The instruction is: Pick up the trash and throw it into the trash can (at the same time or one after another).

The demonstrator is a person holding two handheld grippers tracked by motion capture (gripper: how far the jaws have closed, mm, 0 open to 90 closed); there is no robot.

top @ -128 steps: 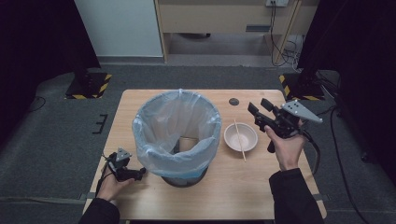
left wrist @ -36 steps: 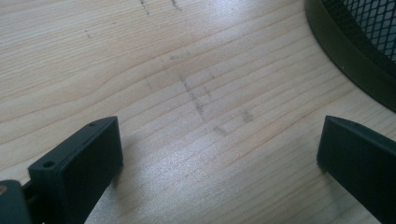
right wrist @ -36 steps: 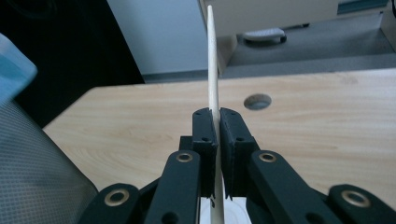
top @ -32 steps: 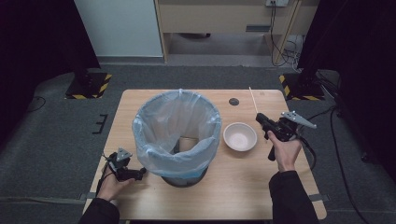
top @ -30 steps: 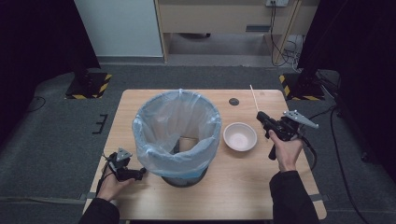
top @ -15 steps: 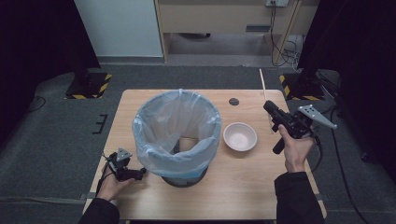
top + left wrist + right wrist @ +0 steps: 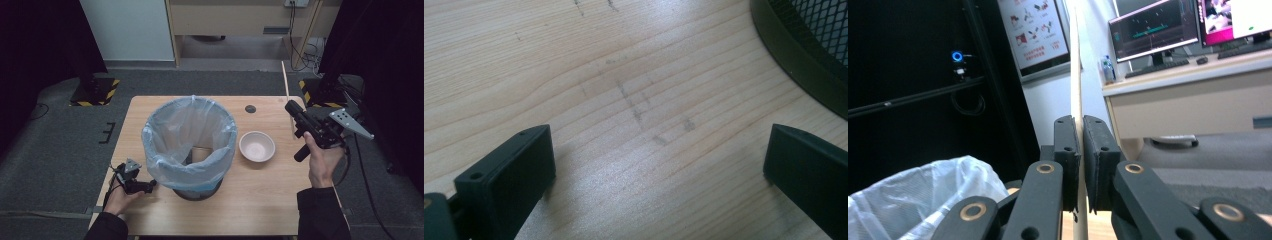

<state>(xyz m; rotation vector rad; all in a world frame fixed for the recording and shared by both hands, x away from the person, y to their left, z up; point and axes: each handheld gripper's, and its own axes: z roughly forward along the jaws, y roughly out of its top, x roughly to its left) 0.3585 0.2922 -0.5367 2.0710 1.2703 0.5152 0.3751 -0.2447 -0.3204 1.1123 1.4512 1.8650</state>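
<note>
The right tongs (image 7: 294,111) are clenching a thin wooden stick (image 7: 286,85), holding it above the right edge of the tabletop (image 7: 260,200), just beside the white bowl (image 7: 257,146). In the right gripper view the stick (image 7: 1075,70) is standing upright, pinched between the two black jaws, with its top end rising out of the frame. The left tongs (image 7: 148,186) are lying released on the tabletop near its front left corner, close to the base of the bin (image 7: 189,142), which is lined with a pale blue bag. In the left gripper view their jaws are standing wide apart over bare wood (image 7: 644,100), with nothing between them.
</note>
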